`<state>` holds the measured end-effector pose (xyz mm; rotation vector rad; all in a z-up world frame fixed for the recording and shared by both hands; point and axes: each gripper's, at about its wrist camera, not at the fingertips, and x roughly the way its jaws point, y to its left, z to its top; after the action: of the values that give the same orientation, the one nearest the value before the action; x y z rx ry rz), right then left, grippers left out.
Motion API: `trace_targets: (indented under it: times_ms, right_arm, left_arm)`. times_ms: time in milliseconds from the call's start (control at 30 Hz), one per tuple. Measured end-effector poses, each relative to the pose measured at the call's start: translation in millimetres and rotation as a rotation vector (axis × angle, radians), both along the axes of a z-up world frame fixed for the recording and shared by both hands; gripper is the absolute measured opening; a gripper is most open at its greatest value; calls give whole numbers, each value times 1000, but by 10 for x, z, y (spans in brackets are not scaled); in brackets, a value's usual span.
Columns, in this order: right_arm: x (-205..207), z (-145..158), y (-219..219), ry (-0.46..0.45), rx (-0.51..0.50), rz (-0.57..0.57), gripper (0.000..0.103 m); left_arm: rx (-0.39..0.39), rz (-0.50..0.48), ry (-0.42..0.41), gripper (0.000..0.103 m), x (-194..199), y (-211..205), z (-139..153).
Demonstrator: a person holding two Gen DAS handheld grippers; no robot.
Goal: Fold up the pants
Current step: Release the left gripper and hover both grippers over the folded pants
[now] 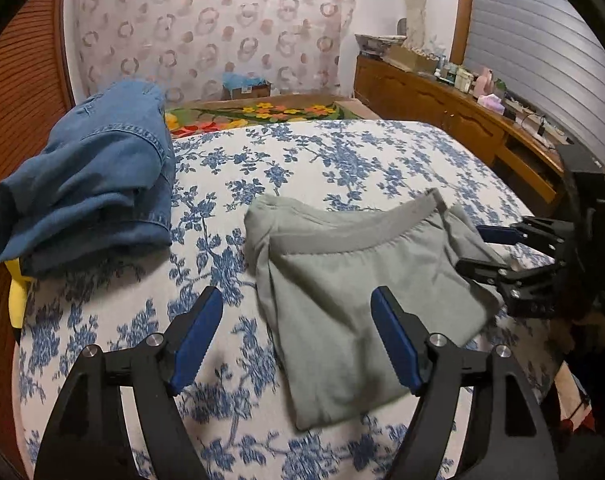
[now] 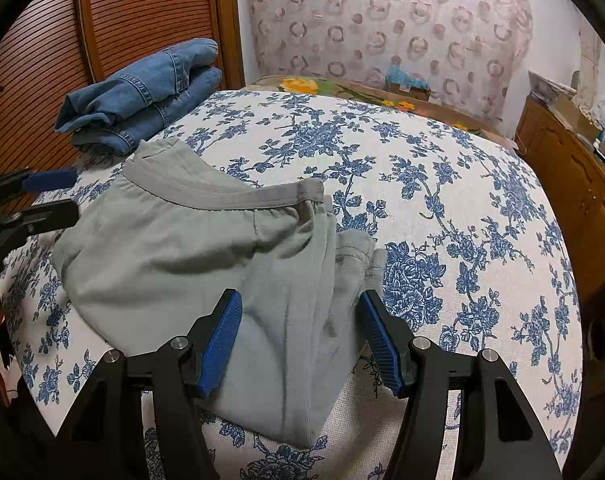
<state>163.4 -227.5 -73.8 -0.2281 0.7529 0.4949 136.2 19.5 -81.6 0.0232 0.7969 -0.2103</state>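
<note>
**Grey pants lie folded between two open grippers**

While both grippers stood with their jaws wide apart and gripped nothing, the grey pants (image 1: 366, 292) lay as a folded bundle on the floral bedspread (image 1: 342, 152), near the front edge of the bed. The left gripper (image 1: 298, 340) hovered just off the bundle's left side, its right finger over the cloth and its left finger over bare bedspread. The right gripper (image 2: 300, 340) sat directly above the bundle's right edge, where stacked layers and a hem end (image 2: 358, 252) stuck out, with those layers lying between its blue pads but not pinched. The waistband (image 2: 238, 196) ran crosswise at the far side, so the bundle's longer run pointed from the grippers away toward the wall. The right hand looked better placed for any tidying. A folded pair of jeans (image 1: 90, 176) rested well apart at the far left.
</note>
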Motion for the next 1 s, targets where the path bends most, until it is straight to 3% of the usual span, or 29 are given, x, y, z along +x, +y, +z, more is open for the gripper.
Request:
trace_targets:
  times_ms: [567,1000]
  right_arm:
    - [-6,9,-25,-6,-8,-13,64]
    - [138,263,-323,-18,90,-73,64]
  left_arm:
    - [15,3,25,77,336,45,-84]
    - [8,-23,68,77,581,109,-168]
